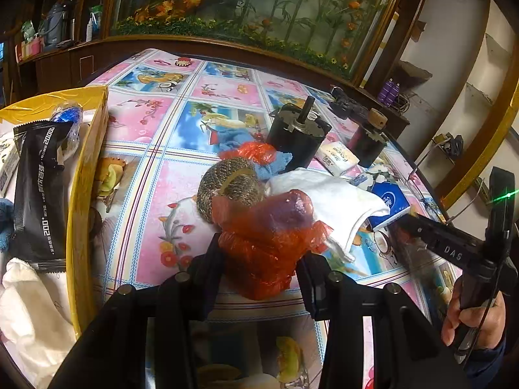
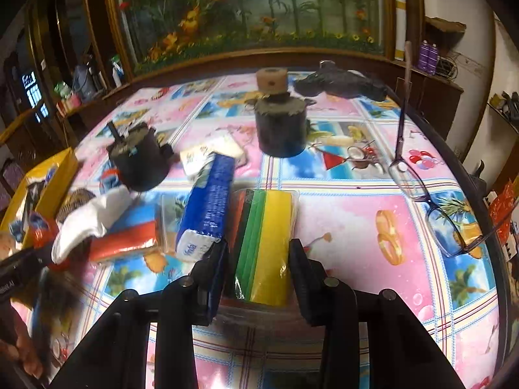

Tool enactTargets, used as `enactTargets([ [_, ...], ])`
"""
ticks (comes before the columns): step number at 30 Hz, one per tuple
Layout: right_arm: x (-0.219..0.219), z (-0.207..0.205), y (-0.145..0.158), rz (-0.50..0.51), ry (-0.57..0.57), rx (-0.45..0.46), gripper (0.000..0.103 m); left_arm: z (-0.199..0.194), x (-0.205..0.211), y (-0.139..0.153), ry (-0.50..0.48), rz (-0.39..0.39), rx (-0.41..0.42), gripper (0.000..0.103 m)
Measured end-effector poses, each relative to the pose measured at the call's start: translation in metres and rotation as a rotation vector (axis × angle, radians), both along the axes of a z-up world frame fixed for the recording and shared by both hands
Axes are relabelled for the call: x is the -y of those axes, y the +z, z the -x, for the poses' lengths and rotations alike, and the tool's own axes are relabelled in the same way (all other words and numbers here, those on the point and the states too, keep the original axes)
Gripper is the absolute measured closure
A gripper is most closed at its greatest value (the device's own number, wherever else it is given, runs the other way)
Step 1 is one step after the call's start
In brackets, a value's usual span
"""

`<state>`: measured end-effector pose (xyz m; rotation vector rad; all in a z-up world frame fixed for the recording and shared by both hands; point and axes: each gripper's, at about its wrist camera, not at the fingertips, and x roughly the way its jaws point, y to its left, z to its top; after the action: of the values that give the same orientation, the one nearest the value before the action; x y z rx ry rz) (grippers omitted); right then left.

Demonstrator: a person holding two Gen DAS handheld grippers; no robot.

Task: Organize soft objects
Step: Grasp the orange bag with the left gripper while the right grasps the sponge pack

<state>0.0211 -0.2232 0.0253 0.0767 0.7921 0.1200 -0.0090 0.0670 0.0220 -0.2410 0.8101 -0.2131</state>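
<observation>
In the left wrist view my left gripper (image 1: 259, 261) is shut on a crumpled red plastic bag (image 1: 262, 240) that lies on the flowered tablecloth, a dark lump showing through its top. Behind the bag sit a brown woven bundle (image 1: 227, 184) and a white cloth (image 1: 327, 201). In the right wrist view my right gripper (image 2: 258, 256) is shut on a wrapped pack of sponges (image 2: 266, 236) with red, green and yellow layers, and both pads press its sides. A blue tissue pack (image 2: 207, 207) leans against the left finger.
An open yellow box (image 1: 87, 175) at the left holds a black packet (image 1: 39, 194) and white cloth. Two black cylinders (image 2: 279, 126) (image 2: 139, 162) stand further back. Eyeglasses (image 2: 431, 207) lie at the right near the table edge. A red packet (image 2: 126, 240) lies left of the tissue pack.
</observation>
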Motion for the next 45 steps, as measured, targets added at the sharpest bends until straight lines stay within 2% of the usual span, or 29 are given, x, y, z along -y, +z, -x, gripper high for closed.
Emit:
enactTargets([
  [6, 0.001, 0.018, 0.025, -0.097, 0.04, 0.147, 0.062, 0.004, 0.004, 0.005, -0.02, 0.0, 0.035, 0.063],
  [9, -0.013, 0.026, 0.031, -0.093, 0.102, 0.187, 0.062, 0.005, 0.007, 0.007, -0.033, -0.005, 0.05, 0.063],
  [19, -0.051, 0.032, 0.024, -0.036, 0.218, 0.164, 0.062, 0.007, 0.011, 0.011, -0.047, -0.018, 0.074, 0.063],
  [45, -0.052, 0.042, 0.031, -0.08, 0.264, 0.216, 0.062, 0.014, 0.015, 0.018, -0.055, -0.04, 0.128, 0.063],
])
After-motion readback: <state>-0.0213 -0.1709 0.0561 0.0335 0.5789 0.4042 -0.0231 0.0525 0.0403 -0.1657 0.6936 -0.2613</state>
